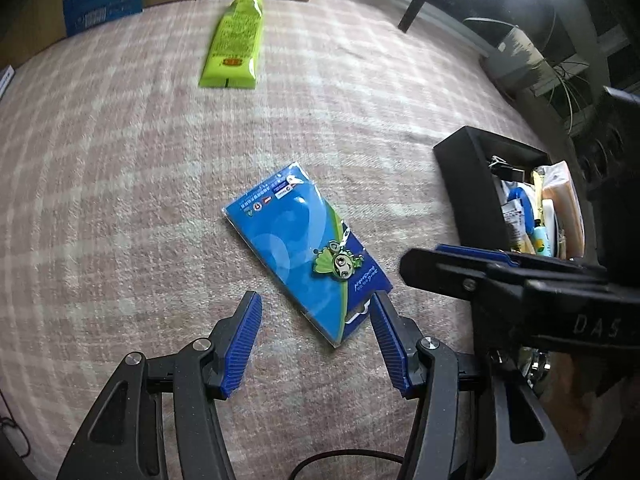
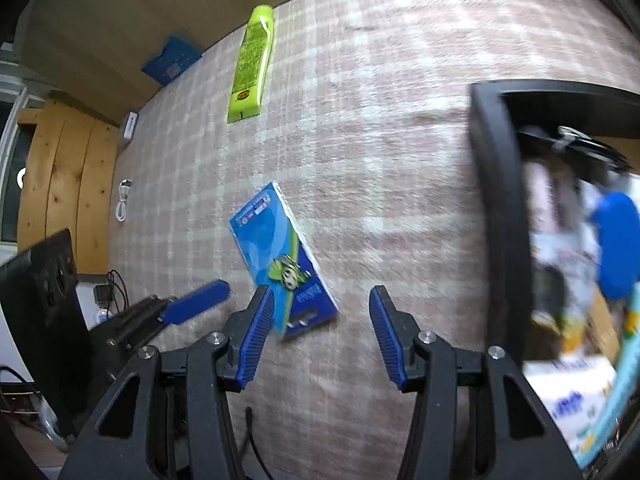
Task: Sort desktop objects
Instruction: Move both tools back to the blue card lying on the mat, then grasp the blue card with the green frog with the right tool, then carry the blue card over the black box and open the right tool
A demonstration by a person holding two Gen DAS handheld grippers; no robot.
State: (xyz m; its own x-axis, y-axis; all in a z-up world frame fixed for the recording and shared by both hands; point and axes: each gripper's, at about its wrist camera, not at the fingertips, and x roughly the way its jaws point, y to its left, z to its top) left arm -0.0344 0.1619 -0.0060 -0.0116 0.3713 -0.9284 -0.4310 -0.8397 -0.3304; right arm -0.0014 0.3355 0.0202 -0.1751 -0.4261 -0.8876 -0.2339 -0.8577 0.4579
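left tool point(image 1: 316, 306): fingers apart, nothing clamped; angled down over the counter point(image 1: 120, 200)
right tool point(image 2: 322, 300): fingers apart, empty; just right of the left tool, its blue pad crossing the left view's edge
blue packet point(image 1: 298, 250): flat on the plaid cloth; near end between the left tool's tips, right tip overlaps its corner, contact unclear; under the right tool's left finger
green tube point(image 1: 236, 38): flat, well beyond both tools
black box point(image 1: 468, 184): right of both tools; holds mixed items, blurred in right view
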